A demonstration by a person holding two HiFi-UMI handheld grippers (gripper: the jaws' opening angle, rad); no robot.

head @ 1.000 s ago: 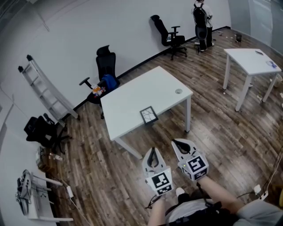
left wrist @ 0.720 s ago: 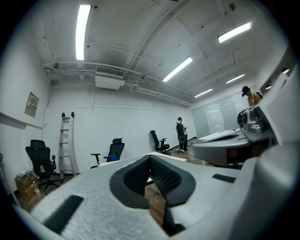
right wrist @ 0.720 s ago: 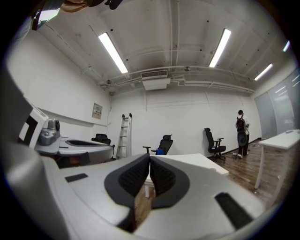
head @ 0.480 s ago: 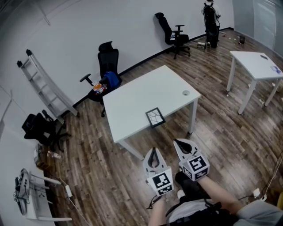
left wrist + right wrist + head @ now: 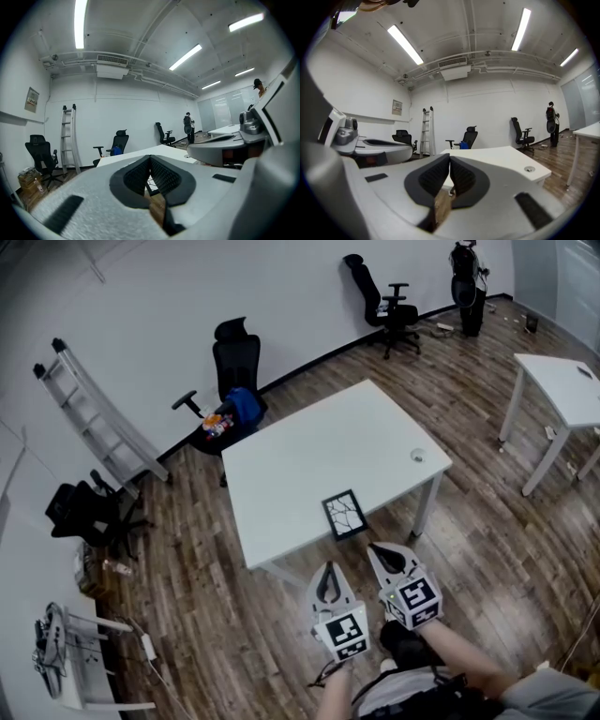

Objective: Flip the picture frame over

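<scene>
A small black picture frame (image 5: 344, 515) lies flat near the front edge of a white table (image 5: 319, 451), its pale cracked-pattern face up. My left gripper (image 5: 327, 572) hangs short of the table's front edge, below and left of the frame, jaws shut and empty. My right gripper (image 5: 385, 550) sits just below the frame, also shut on nothing. In the left gripper view the shut jaws (image 5: 150, 159) hide most of the frame (image 5: 152, 184). The right gripper view shows its shut jaws (image 5: 450, 157) before the table (image 5: 501, 157).
A black office chair (image 5: 227, 381) with a blue bag stands behind the table. A ladder (image 5: 94, 423) leans on the left wall. A second white table (image 5: 567, 390) is at the right. Another chair (image 5: 380, 301) and a person (image 5: 467, 282) are far back.
Both grippers and the head have moved forward toward the table. The frame now sits closer, just ahead of the jaw tips. Both jaws stayed shut.
</scene>
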